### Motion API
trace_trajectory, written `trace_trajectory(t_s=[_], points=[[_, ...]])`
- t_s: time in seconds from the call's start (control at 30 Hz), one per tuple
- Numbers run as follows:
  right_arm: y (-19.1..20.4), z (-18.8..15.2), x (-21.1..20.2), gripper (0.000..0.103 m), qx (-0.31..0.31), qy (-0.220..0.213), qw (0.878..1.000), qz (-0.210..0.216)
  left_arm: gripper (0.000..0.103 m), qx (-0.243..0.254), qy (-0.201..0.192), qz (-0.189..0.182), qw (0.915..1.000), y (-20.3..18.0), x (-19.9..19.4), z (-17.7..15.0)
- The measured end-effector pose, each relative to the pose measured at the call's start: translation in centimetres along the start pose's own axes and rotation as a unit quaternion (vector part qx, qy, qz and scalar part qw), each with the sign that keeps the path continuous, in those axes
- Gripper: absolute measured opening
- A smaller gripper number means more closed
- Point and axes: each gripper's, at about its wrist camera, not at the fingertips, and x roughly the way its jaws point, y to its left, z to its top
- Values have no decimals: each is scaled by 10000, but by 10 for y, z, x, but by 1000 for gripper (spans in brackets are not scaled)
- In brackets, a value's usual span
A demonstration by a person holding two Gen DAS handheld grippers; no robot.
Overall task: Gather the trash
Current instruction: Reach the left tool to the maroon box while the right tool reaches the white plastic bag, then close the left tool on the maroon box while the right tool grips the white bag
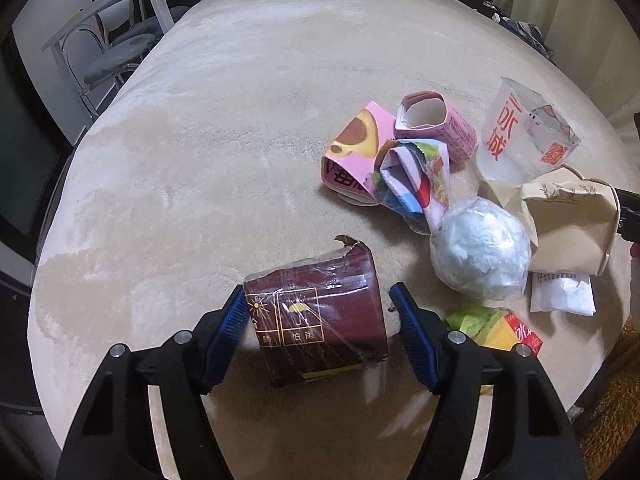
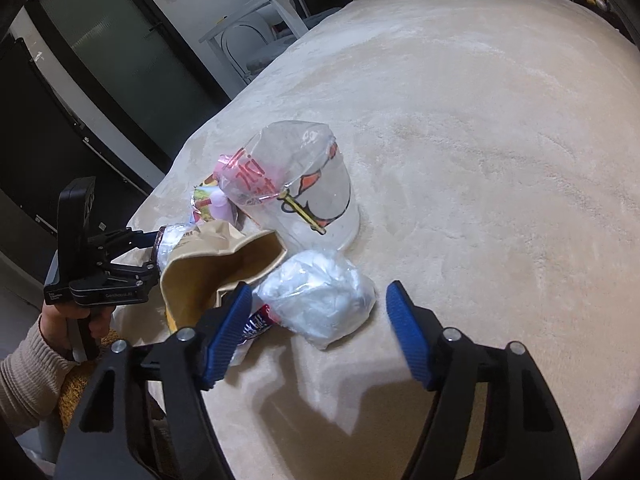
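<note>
Maroon carton between spread left tool pads—bare blanket beyond.

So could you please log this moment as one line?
left gripper: open, straddling maroon carton | right gripper: open, at plastic ball

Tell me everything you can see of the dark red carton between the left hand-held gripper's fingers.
The dark red carton is crushed cardboard wrapped in shiny clear tape, with gold sun and umbrella symbols and Chinese characters, a yellow strip at its near edge and a torn far corner. It lies tilted on the beige blanket, between the open jaws of the left hand-held gripper, apart from the other trash.
</note>
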Motion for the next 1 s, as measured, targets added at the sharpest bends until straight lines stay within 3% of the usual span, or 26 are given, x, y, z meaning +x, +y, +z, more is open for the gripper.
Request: trace_trajectory(t_s=[0.07, 0.2, 0.33, 0.7, 1.0], points=[[-4, 0, 1, 55, 92, 35, 9999, 99, 69, 13, -32, 7, 10000, 0, 1, 2], [-3, 1, -3, 51, 110, -31, 9999, 100, 69, 9, -105, -14, 9999, 0, 0, 1], [-4, 0, -7, 50, 117, -122, 9999, 15, 64, -55, -201, -33, 9998, -1, -9, -5], [1, -13, -32, 49, 317, -467, 9984, -90, 64, -294, -525, -232, 9979, -6, -35, -19], [12, -45, -62, 49, 486, -757, 9958, -175, 64, -537, -806, -422, 9944, -12, -68, -49]])
